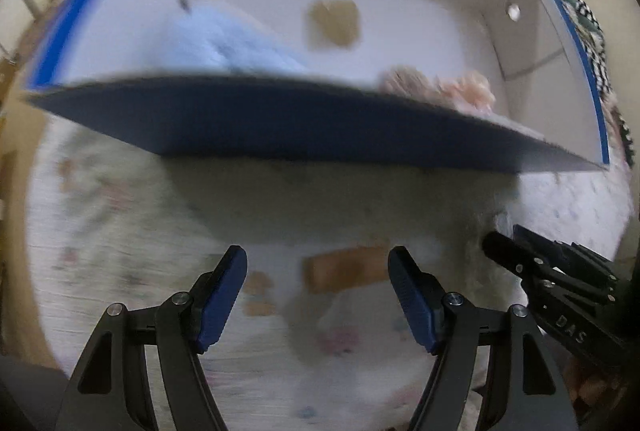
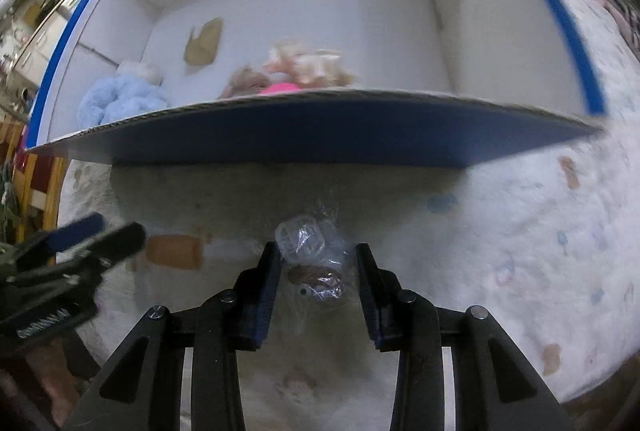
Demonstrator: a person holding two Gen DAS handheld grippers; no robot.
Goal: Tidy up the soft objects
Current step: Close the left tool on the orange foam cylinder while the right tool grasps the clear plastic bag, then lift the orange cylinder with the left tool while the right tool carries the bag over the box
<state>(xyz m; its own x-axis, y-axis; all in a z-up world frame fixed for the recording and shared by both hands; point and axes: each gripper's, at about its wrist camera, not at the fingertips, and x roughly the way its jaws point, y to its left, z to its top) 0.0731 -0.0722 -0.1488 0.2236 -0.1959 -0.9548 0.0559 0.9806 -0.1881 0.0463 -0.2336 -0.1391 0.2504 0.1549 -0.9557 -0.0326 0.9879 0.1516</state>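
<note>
A: White fleecy blanket (image 2: 500, 231), printed with faint pastel and brown shapes, covers the whole surface; whether a bed or a desk lies under it I cannot tell. On it stands an open cardboard box (image 2: 320, 135), blue outside and white inside.

B: And the thing to be sorted?

A: A small clear plastic packet (image 2: 316, 259), crinkled, with something brown and something pale and round inside. It lies on the blanket just in front of the box's near wall, between the right tongs (image 2: 316, 263).

B: Clamped?

A: The right tongs stand narrow around it, pads at or very near the film on both sides; I judge them about gripping, though actual pressure is hard to confirm. The left tongs (image 1: 318, 271) are well apart with nothing between them, above bare blanket.

B: How will it handle?

A: Probably light and limp. The film looks slippery and will crumple, so I would take it across the fuller middle, not at a loose corner.

B: What is in the box already?

A: A pale blue plush toy (image 2: 120, 99) at one side, and beige and pink soft toys (image 2: 304, 71) near the middle.

B: Any writing?

A: Only raised letters on the other tool's frame, seemingly "DAS" in the left view. The packet shows no readable label.
</note>
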